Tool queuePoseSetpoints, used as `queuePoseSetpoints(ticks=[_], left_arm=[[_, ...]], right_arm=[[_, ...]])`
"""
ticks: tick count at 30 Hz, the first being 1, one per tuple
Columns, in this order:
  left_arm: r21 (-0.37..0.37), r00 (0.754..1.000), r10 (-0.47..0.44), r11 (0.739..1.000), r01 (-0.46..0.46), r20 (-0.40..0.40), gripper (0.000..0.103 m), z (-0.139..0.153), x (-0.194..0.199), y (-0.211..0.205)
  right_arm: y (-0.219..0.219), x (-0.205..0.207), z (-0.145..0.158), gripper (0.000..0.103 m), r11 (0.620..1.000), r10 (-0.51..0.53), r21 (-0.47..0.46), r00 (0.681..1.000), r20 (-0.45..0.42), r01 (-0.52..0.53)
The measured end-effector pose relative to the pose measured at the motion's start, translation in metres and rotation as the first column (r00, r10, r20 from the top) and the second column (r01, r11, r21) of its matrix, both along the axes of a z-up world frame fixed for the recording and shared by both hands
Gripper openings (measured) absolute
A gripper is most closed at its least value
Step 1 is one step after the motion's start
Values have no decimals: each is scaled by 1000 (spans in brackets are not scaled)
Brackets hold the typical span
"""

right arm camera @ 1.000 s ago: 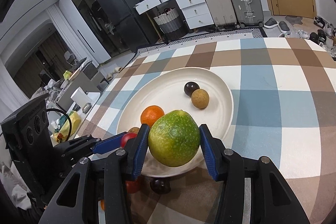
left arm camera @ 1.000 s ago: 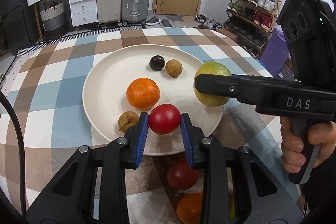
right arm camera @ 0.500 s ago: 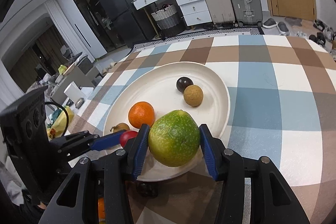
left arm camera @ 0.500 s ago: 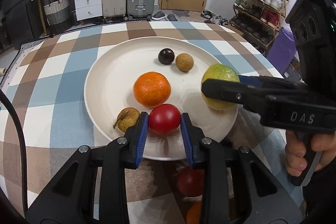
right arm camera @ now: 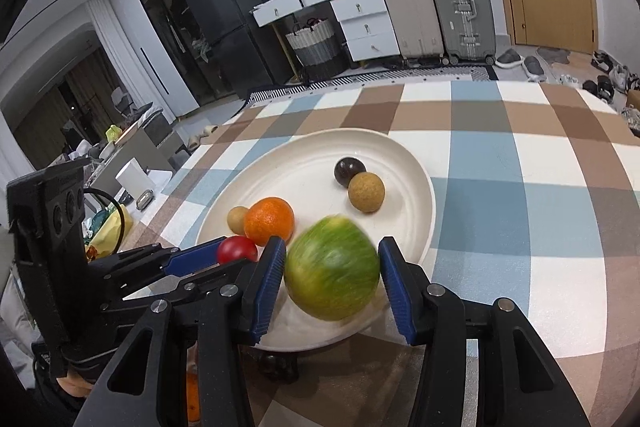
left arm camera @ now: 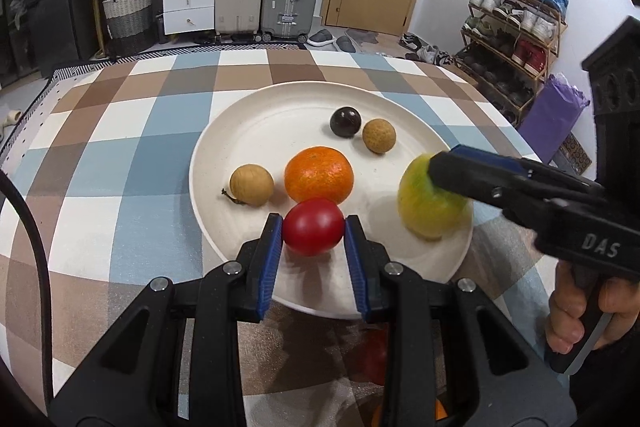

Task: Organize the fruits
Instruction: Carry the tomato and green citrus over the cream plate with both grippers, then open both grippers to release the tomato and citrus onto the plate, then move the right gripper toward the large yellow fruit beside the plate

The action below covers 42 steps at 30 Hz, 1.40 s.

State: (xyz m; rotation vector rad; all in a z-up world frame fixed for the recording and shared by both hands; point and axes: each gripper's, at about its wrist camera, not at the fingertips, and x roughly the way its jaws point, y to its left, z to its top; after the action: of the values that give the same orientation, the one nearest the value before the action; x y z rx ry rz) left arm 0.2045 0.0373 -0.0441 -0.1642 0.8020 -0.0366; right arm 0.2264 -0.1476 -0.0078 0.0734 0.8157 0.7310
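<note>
Left gripper (left arm camera: 313, 235) clamped on tomato (left arm camera: 313, 225) above plate's (left arm camera: 224, 147) near rim, beside orange (left arm camera: 319, 174). Right gripper (right arm camera: 332, 269) spread, pads just off blurred green fruit (right arm camera: 332, 275) at right rim. Bare plate toward far-left edge.

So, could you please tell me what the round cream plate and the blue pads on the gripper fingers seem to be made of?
The round cream plate looks like matte ceramic or melamine: a dull, faintly speckled surface with concentric rings and no sharp glare; which one is unclear. The blue pads on the left gripper look like ribbed rubber or soft plastic, given their fine grooves and matte finish.
</note>
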Motion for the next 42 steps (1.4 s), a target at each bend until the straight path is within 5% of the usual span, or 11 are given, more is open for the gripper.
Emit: queuePoseSetpoints(ticks=[11,14,19,26,30,42], left_arm=[[9,999,-24,1000,24,34,32,7,-15,-5],[18,999,-27,999,26,38,43,8,-21,-6],[9,997,-18,1000,17,79,75,18,-37,-4],[-15,995,-7,1000,9,104,85,24,-58,3],[-6,994,-8,1000,9,111,99,25,-71,2],[45,995,-14,999,9,101,101,24,-80,-6]], right_arm=[[-6,-10,10,67,999,-12,-50,998,60,15],[-7,-14,9,74,997,-3,-73,997,76,9],[-13,-25,10,86,997,10,-80,996,91,-3],[-26,-39,9,93,995,18,-100,995,102,-7],[-29,-49,9,102,993,36,-118,994,104,-24],[-20,-57,-5,103,982,83,-177,994,64,-71]])
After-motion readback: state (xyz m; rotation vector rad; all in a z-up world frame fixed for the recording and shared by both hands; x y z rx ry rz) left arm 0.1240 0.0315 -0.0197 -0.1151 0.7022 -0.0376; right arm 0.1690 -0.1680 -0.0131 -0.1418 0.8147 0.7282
